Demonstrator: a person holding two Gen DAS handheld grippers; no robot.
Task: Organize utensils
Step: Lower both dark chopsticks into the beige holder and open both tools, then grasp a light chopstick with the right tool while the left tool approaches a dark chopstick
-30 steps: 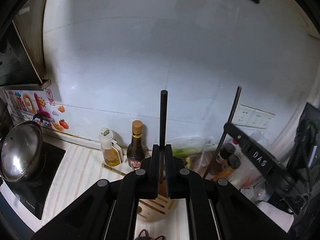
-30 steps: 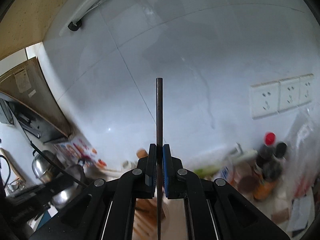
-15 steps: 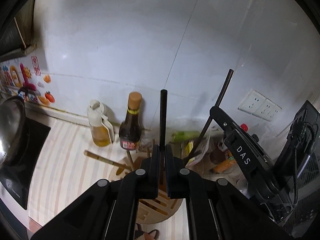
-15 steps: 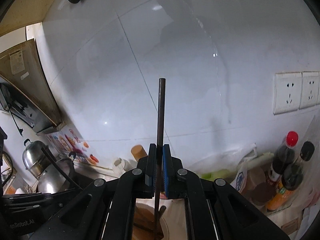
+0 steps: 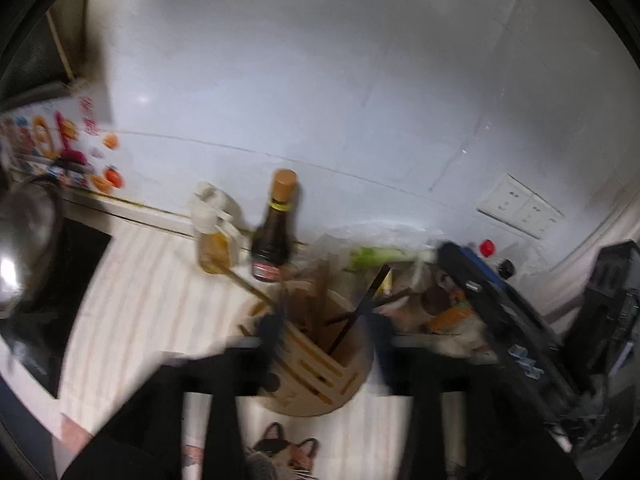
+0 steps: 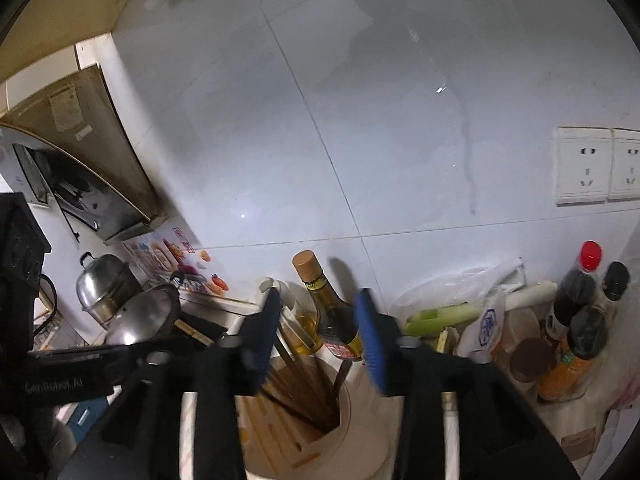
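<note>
A round wooden utensil holder [image 5: 316, 376] stands on the counter with several chopsticks [image 5: 352, 316] leaning in it. It also shows in the right wrist view [image 6: 304, 436], with dark chopsticks [image 6: 308, 384] standing in its well. My left gripper [image 5: 324, 332] is open and empty just above the holder; this view is blurred. My right gripper [image 6: 320, 332] is open and empty over the holder's well. The right gripper's body [image 5: 500, 308] shows at the right of the left wrist view.
A soy sauce bottle [image 5: 276, 232] and an oil bottle [image 5: 212, 232] stand behind the holder at the tiled wall. Leeks [image 6: 444, 314], bags and sauce bottles [image 6: 576, 304] crowd the right. A steel pot [image 6: 104, 288] and stove lie left. Wall sockets [image 6: 584, 170] are at right.
Both grippers have opened and let go of their chopsticks, which now stand in the holder. Both cameras have tilted down toward the holder.
</note>
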